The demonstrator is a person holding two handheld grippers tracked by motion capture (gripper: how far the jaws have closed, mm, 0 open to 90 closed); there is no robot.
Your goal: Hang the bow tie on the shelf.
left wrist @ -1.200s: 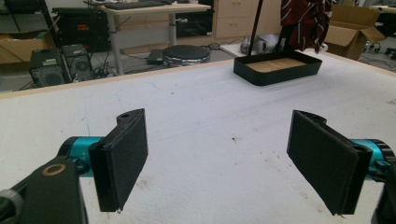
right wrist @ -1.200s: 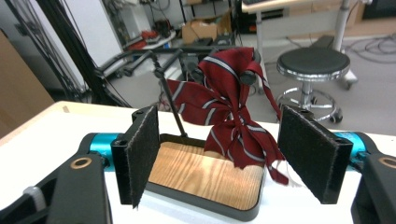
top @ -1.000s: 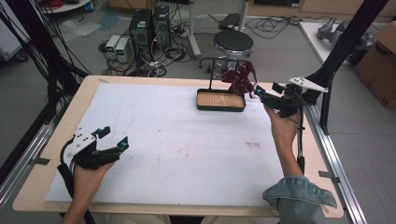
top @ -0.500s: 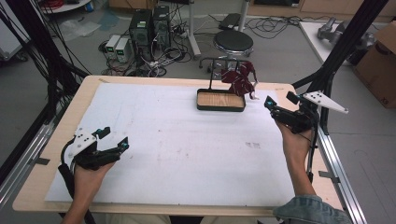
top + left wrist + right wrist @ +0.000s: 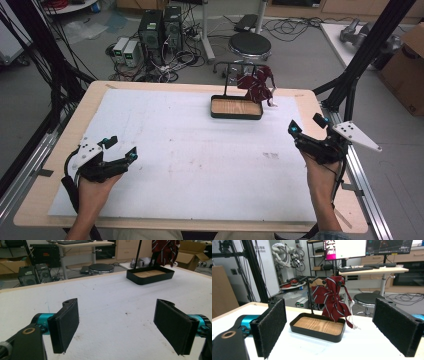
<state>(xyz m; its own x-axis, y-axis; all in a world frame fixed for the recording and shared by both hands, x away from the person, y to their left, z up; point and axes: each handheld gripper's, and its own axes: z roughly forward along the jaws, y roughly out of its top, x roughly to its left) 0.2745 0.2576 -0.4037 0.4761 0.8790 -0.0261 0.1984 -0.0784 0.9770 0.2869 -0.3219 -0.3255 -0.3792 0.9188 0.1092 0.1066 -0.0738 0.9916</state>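
A dark red striped bow tie [image 5: 257, 85] [image 5: 332, 298] hangs from a black rack [image 5: 308, 293] that rises out of a black tray with a wooden floor [image 5: 236, 107] [image 5: 318, 326] [image 5: 150, 275] at the table's far middle. My right gripper [image 5: 306, 126] [image 5: 332, 325] stands open at the right edge of the table, well short of the tray, with nothing between its pads [image 5: 273, 322]. Near the front left, my left gripper [image 5: 120, 148] [image 5: 117, 325] rests open over the white mat, also holding nothing.
A white mat [image 5: 200, 155] covers most of the wooden table [image 5: 55, 175]. A round stool [image 5: 249, 46] and computer boxes [image 5: 160, 25] stand on the floor behind the table. Black frame posts [image 5: 365, 55] rise at the right and left sides.
My right gripper has drawn back from the tray and the bow tie toward the table's right front edge, open. The left gripper has stayed in place.
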